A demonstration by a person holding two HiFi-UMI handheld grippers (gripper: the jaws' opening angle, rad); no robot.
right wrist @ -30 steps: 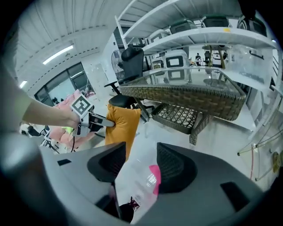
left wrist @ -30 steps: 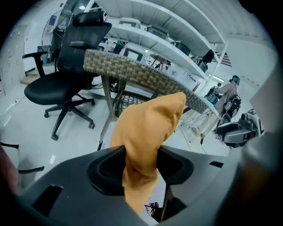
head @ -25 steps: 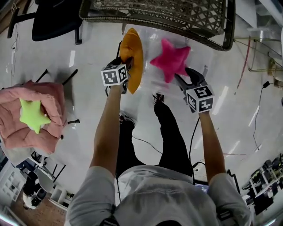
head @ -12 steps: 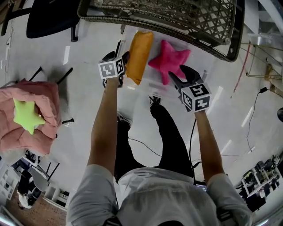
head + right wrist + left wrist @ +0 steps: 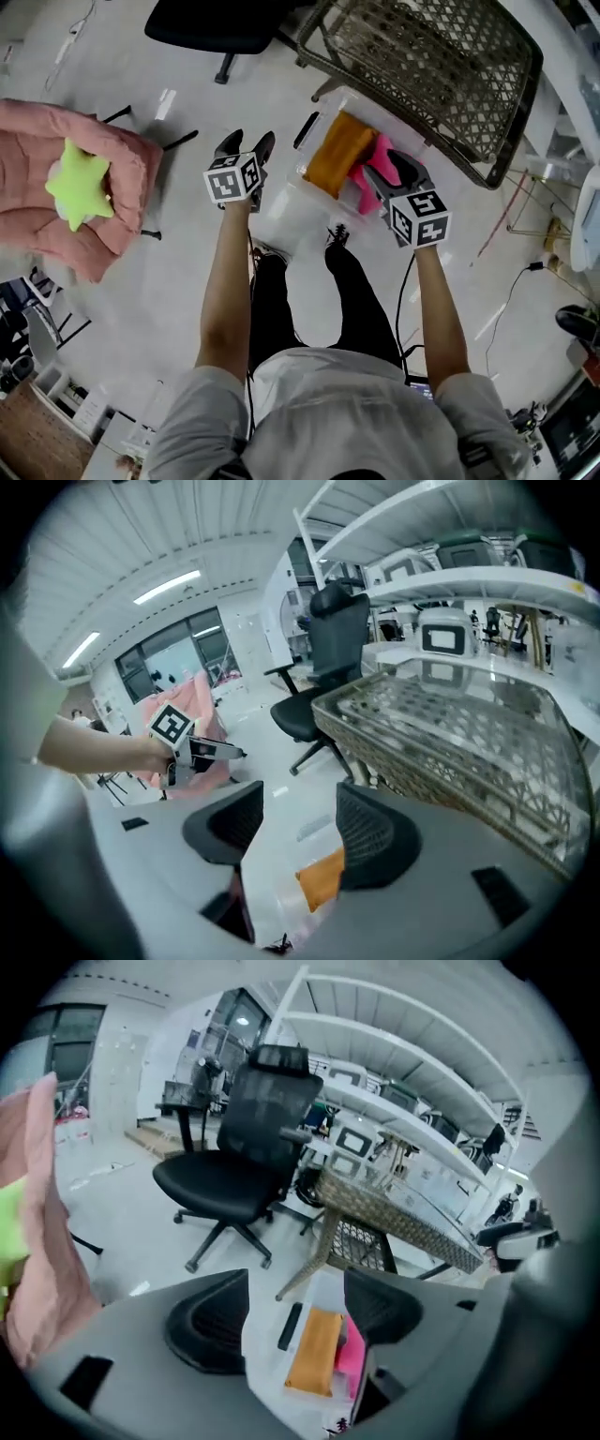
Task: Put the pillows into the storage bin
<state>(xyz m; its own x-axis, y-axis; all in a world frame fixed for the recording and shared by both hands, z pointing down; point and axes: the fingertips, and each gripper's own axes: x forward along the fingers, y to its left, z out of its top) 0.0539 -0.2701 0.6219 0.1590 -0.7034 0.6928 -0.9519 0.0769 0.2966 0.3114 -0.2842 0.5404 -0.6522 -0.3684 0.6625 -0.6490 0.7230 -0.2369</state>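
Pillows sit in two spots; the orange pillow (image 5: 339,153) and the pink star pillow (image 5: 361,195) lie side by side, touching, inside the clear storage bin (image 5: 375,111) on the floor, just below and ahead of the right hand-held gripper (image 5: 380,171); its jaws have just been opening and stand moderately apart with nothing between them; the left hand-held gripper (image 5: 247,145) hangs just to the left of the bin, its jaws also just opened, now wide and empty; a green star pillow (image 5: 77,183) rests on a pink cushion (image 5: 122,202) well off to that gripper's left; a wicker table (image 5: 441,66) stands beyond the bin, ahead of both grippers; a black office chair (image 5: 225,19) stands ahead of the left one.
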